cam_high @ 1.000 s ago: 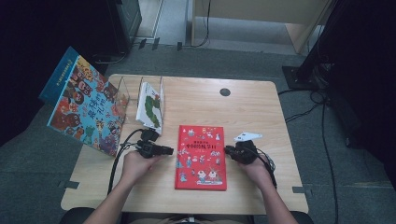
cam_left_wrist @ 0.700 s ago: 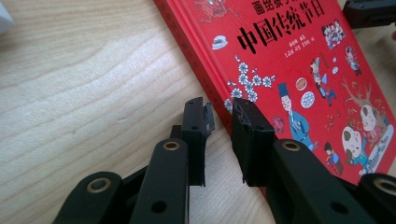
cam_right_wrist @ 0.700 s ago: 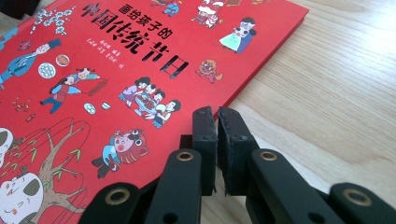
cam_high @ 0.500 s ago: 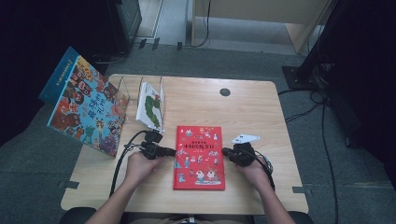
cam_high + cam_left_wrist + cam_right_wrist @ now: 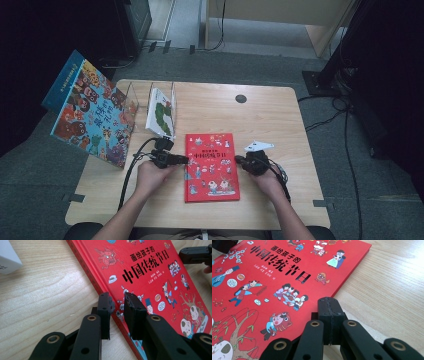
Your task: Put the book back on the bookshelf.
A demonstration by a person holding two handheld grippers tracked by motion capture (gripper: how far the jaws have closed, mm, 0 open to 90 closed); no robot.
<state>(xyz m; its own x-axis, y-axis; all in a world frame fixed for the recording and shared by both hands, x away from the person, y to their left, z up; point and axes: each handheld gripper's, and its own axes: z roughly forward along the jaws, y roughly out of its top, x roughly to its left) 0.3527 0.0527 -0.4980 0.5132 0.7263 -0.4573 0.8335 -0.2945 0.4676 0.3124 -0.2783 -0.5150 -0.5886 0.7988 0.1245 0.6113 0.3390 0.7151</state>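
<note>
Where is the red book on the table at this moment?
In the high view, the red book lies flat near the table's front edge, between the left gripper and the right gripper.

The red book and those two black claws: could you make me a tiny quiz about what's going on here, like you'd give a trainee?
1. True or false: the red book stands upright in the clear rack.
2. Which gripper has its fingers pressed together with nothing between them?
A. left gripper
B. right gripper
3. Fill in: the left gripper's fingers straddle the book's ___ edge, seen from the high view.

Key
1. False: it lies flat on the table, cover up.
2. B: its fingers meet at the book's right edge; the left one's stand slightly apart.
3. Left, the spine side.
</note>
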